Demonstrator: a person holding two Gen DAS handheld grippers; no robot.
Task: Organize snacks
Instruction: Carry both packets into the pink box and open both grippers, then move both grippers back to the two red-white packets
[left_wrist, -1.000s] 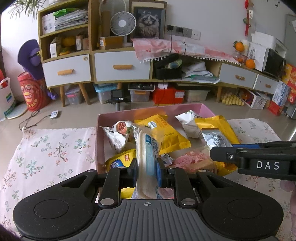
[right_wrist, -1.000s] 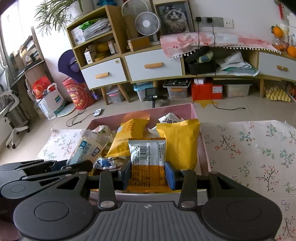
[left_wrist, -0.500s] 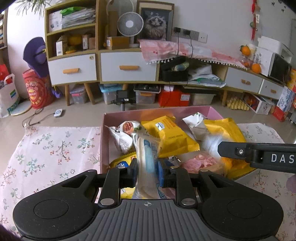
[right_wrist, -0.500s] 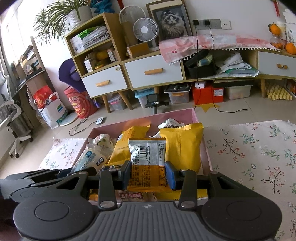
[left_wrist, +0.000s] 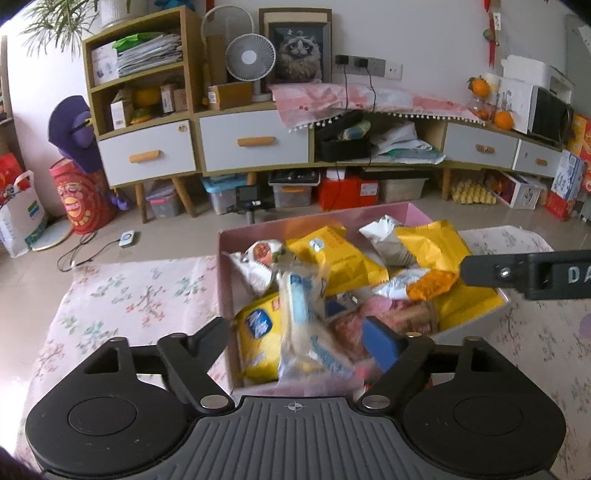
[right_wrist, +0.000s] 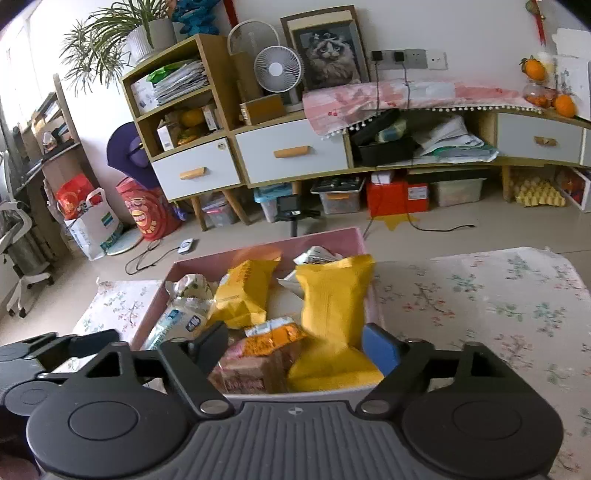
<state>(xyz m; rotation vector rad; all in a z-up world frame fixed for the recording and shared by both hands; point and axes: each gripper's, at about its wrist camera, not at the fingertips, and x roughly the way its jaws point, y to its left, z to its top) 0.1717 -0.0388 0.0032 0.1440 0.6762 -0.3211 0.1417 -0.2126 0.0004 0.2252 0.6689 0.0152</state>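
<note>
Over the pink cardboard box, both grippers gape wide: left gripper around a loose, blurred crinkly clear packet, right gripper above glossy yellow pouches.

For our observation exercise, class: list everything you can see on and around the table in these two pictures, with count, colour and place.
Box: one, pink, on the table, full of snacks.
Yellow packs: at least three, in the box.
Blue-white pack: one, clear wrap, blurred, between the left fingers.
Orange-silver pack: one, near front, atop a brown pack.
Cloth: one, floral white, over the table.
Cabinet: wood with white drawers, behind.
Fan: one, white, on the cabinet.
Left gripper: black, open, over the box.
Right gripper: black, open, over the box.
</note>
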